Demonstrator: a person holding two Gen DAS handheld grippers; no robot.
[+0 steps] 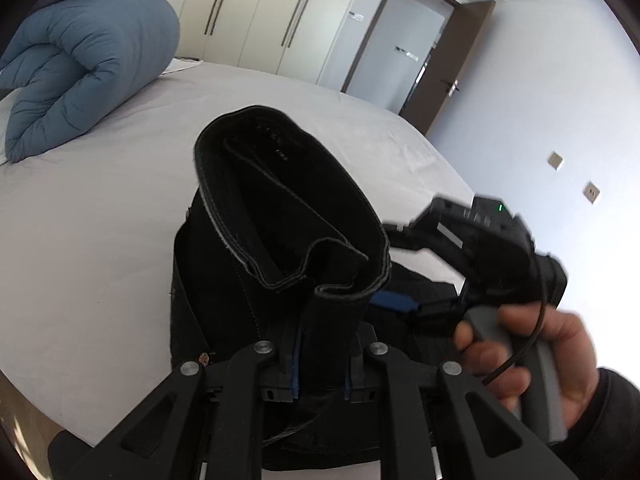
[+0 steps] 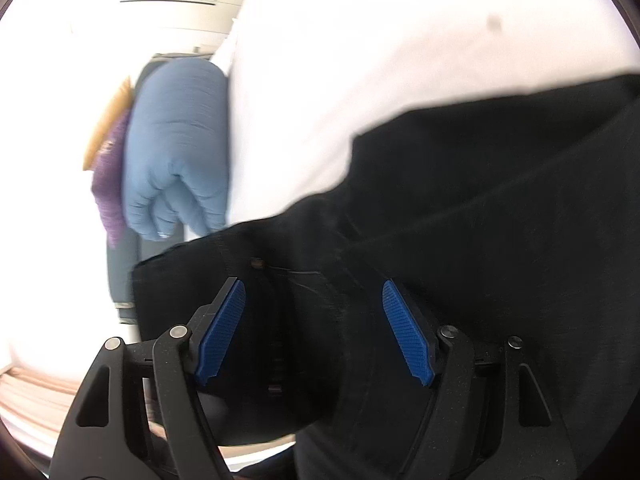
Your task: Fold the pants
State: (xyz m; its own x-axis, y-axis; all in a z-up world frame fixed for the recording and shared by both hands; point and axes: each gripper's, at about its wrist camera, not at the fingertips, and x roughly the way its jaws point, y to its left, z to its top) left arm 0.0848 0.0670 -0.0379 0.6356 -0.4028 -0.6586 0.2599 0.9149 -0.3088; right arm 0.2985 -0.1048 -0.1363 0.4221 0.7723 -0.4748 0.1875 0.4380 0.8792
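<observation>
Black pants [image 1: 276,232] lie bunched on the white bed [image 1: 100,220]. My left gripper [image 1: 320,364] is shut on a thick fold of the pants and lifts the waistband end so it arches up above the bed. My right gripper [image 1: 400,304] shows in the left wrist view, held in a hand [image 1: 560,360] just right of the pants. In the right wrist view my right gripper [image 2: 316,332] is open, its blue pads [image 2: 222,332] apart, with the black pants [image 2: 480,200] right in front of and between them.
A rolled blue duvet [image 1: 80,72] with purple and yellow pillows lies at the bed's far left; it also shows in the right wrist view [image 2: 176,148]. Wardrobe doors [image 1: 256,12] and a room door [image 1: 400,44] stand beyond the bed. The bed edge [image 1: 440,152] runs to the right.
</observation>
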